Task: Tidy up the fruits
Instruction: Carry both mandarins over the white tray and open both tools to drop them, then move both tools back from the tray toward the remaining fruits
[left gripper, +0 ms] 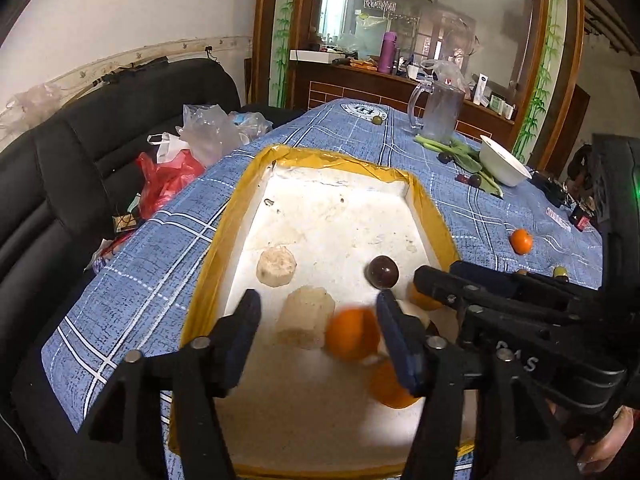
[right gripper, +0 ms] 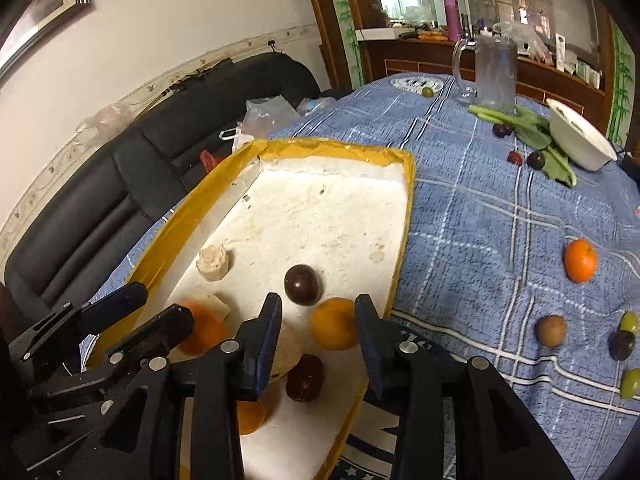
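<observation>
A white foam box (left gripper: 344,208) with yellow taped rim (right gripper: 400,240) lies on the blue checked tablecloth. My left gripper (left gripper: 318,314) is open above the box; a blurred orange (left gripper: 352,334) sits free between its fingers, above the box floor. My right gripper (right gripper: 318,310) is open over the box's near right part, with an orange (right gripper: 334,324) lying between its tips. Inside also lie a dark round fruit (right gripper: 302,284), a dark date (right gripper: 305,378), pale chunks (left gripper: 276,268) and another orange (left gripper: 390,390). Loose on the cloth: an orange (right gripper: 580,260), a kiwi (right gripper: 551,330), grapes (right gripper: 630,322).
A glass pitcher (right gripper: 494,74), white bowl (right gripper: 582,140), green leaves (right gripper: 536,132) and dark fruits (right gripper: 535,160) stand at the table's far right. A black sofa (left gripper: 80,168) with plastic bags (left gripper: 200,136) runs along the left. A cabinet stands behind.
</observation>
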The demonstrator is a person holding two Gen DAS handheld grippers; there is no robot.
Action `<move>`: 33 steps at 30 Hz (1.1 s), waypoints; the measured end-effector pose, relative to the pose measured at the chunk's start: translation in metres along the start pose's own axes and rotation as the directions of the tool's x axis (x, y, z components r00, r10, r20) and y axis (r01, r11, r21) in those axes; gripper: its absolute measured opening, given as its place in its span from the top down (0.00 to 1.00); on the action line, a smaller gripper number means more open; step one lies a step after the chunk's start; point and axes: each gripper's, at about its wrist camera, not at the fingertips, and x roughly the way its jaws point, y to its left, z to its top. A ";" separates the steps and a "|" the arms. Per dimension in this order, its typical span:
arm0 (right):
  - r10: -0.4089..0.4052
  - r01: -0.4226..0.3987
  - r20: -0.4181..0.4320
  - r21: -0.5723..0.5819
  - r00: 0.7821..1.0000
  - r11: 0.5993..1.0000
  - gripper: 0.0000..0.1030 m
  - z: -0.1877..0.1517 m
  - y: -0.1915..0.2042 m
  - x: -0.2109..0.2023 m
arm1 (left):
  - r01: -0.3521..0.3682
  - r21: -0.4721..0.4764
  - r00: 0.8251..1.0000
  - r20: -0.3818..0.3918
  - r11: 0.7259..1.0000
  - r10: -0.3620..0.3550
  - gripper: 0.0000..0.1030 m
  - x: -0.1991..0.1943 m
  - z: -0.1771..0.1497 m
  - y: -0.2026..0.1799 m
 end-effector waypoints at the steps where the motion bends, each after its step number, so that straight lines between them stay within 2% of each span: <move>1: 0.000 0.000 0.007 0.006 1.000 1.000 0.57 0.000 -0.002 -0.004 | -0.001 -0.001 1.000 0.002 1.000 0.001 0.37 -0.001 0.001 -0.001; 7: -0.015 0.014 0.059 0.030 0.998 0.999 0.50 0.000 -0.014 -0.034 | -0.031 0.036 0.999 0.024 0.999 0.030 0.28 -0.012 0.003 -0.015; 9: -0.015 0.012 0.071 0.040 0.997 0.999 0.44 -0.003 -0.019 -0.043 | -0.038 0.055 0.999 0.035 0.998 0.036 0.28 -0.017 0.002 -0.021; 20: -0.051 0.045 0.080 0.083 0.995 0.996 0.44 -0.031 -0.048 -0.076 | -0.065 0.182 0.996 0.079 0.981 0.051 0.24 -0.040 -0.005 -0.063; 33: -0.142 0.122 0.104 0.179 0.984 0.976 0.42 -0.052 -0.117 -0.120 | -0.045 0.266 0.998 0.055 0.963 0.031 0.23 -0.044 -0.013 -0.098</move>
